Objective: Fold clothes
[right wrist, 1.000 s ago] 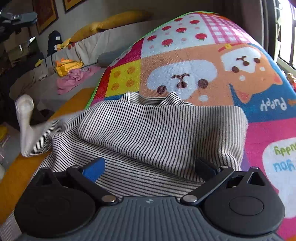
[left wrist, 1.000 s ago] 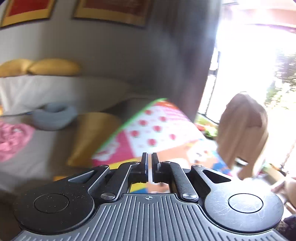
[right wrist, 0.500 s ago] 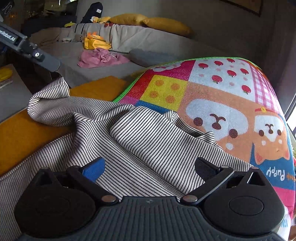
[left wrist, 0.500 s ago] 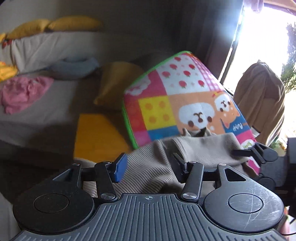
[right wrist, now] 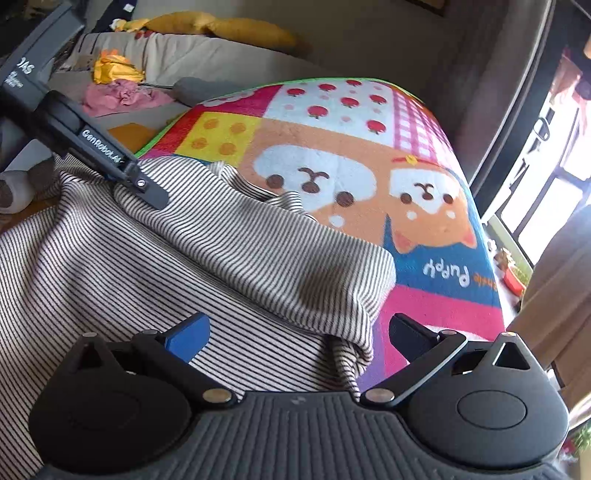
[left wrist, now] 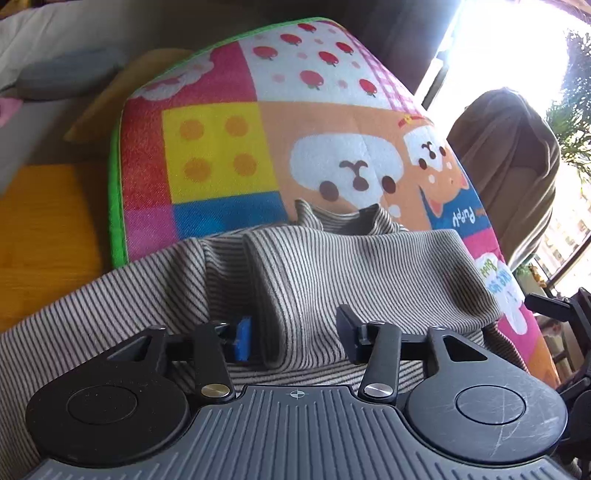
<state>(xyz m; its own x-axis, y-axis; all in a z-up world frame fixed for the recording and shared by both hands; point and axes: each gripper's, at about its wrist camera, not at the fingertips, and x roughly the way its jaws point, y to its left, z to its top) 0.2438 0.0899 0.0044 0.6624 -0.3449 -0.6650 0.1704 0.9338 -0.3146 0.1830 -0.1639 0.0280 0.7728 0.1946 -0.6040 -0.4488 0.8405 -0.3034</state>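
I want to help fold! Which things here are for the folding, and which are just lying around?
For the folding:
striped garment
puppy mat it lies on

Just lying around:
pink cloth
yellow cloth
yellow cushions
grey pillow
brown cloth hanging by the window

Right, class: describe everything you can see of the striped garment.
The striped garment is soft knit, thin dark and pale stripes, lying rumpled half on the cartoon mat, one layer folded over, collar toward the puppy print. The left gripper, whose jaws have just been closing, straddles a raised fold; the open right gripper hovers at its folded corner.
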